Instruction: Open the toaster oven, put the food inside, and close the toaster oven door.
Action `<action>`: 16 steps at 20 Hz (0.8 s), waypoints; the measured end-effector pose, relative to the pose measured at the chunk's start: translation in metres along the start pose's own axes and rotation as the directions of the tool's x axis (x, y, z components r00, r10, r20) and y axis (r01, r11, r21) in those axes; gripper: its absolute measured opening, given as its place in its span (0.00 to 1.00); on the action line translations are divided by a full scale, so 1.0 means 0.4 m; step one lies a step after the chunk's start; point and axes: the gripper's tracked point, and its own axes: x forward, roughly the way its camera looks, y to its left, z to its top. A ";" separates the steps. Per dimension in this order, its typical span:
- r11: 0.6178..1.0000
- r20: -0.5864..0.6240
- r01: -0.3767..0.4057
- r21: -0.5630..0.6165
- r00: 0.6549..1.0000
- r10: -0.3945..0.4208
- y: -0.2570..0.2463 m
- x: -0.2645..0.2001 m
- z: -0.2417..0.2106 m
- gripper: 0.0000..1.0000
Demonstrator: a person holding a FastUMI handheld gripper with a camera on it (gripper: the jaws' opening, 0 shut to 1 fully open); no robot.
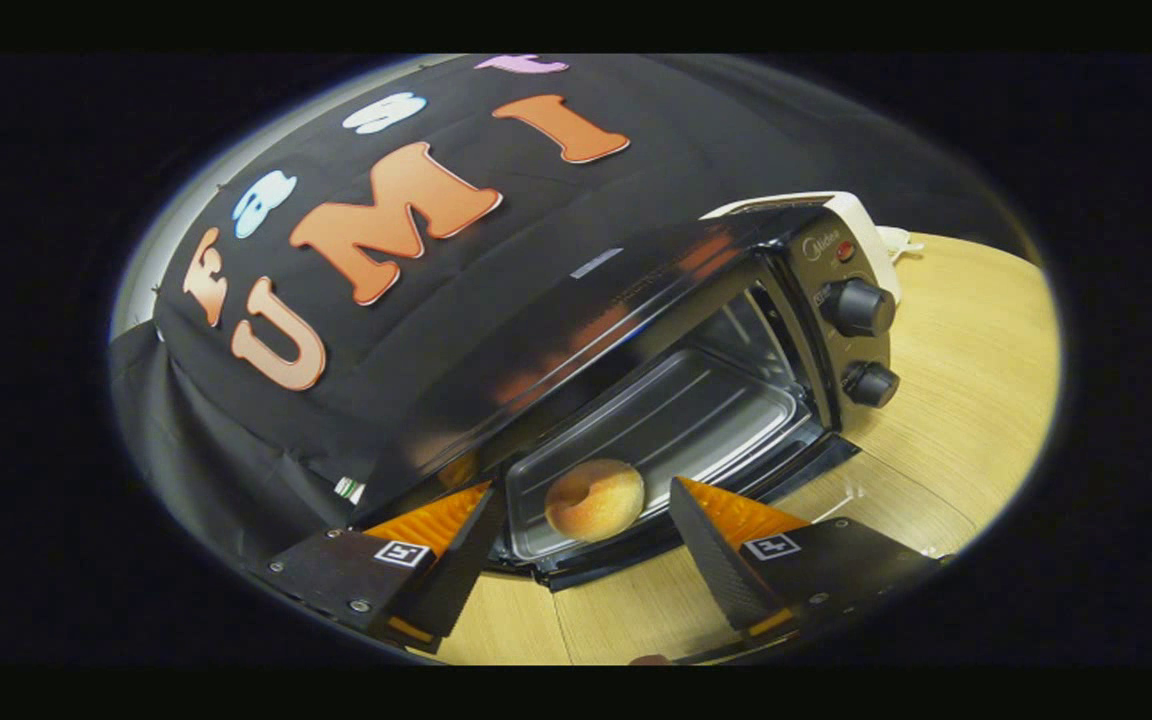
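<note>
Sitting on the tray (676, 420) inside the open toaster oven (696, 330), the round food (595, 498) is lying just ahead of the gripper (581, 540), showing no clear long axis. The jaws are standing apart, touching nothing. The oven's opening is facing the gripper, its knobs (857, 307) lining one end, on the wooden surface (966, 370).

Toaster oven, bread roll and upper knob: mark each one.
toaster oven (636, 290): gripper view, on its black top panel.
bread roll (595, 498): gripper view, on its browned crust, ahead between the open gripper (581, 530) fingers.
upper knob (857, 307): gripper view, on its face.
</note>
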 end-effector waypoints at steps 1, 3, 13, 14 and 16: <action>0.999 0.000 0.009 -0.041 1.000 -0.009 -0.008 -0.025 -0.002 0.98; 0.990 -0.001 0.038 -0.133 0.999 -0.039 -0.029 -0.079 -0.016 0.98; 0.873 -0.137 0.099 -0.478 0.973 -0.186 -0.149 -0.315 -0.191 0.99; 0.866 -0.157 0.100 -0.490 0.967 -0.201 -0.161 -0.326 -0.210 0.99; 0.853 -0.191 0.103 -0.511 0.954 -0.229 -0.181 -0.340 -0.247 0.98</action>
